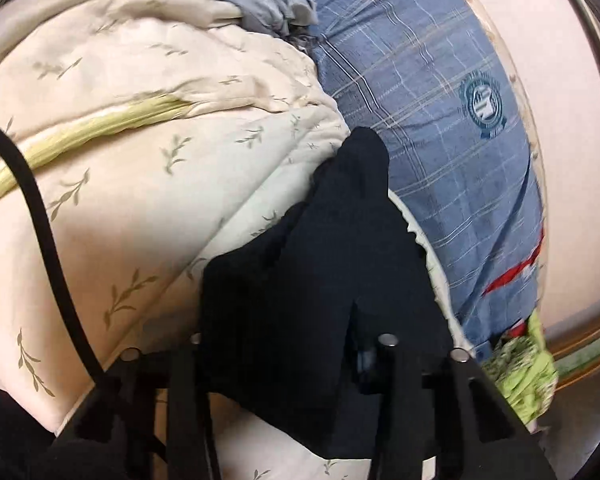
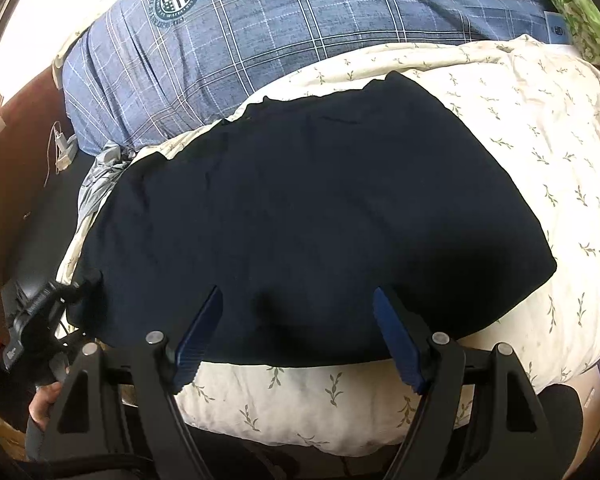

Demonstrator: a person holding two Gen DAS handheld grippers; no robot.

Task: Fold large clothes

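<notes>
Garment [image 2: 300, 216]: dark navy, spread flat on the quilt, filling the middle of the right wrist view; near edge at 6 o'clock, far edge toward 12.
Garment, left wrist view [image 1: 320, 240]: bunched and draped over the fingers, peaking toward 12 o'clock.
Left claw [image 1: 356, 312]: clenched on a fold of the garment; fingers hidden under the cloth.
Left claw, right wrist view [image 2: 40, 304]: at 9 o'clock, at the garment's left corner, with a hand [image 2: 46, 400] below it at 8.
Right claw [image 2: 300, 312]: released, blue pads [image 2: 396, 344] wide apart, tips over the garment's near edge; contact with the cloth not clear.
Quilt [image 2: 540, 168]: cream with green sprigs, under the garment, showing at 3 and 6 o'clock.
Quilt, left wrist view [image 1: 140, 140]: from 9 to 11 o'clock, with a yellow-green band.
Plaid cloth [image 2: 260, 40]: blue, with a round crest, at 12 o'clock beyond the quilt; at 1 to 3 o'clock in the left wrist view.
Grey cloth [image 1: 268, 0]: crumpled, at 12 o'clock, between quilt and plaid.
Green cloth [image 1: 520, 368]: at 4 o'clock, beside the plaid.
Cable [image 1: 40, 208]: black, curving across 9 o'clock.
</notes>
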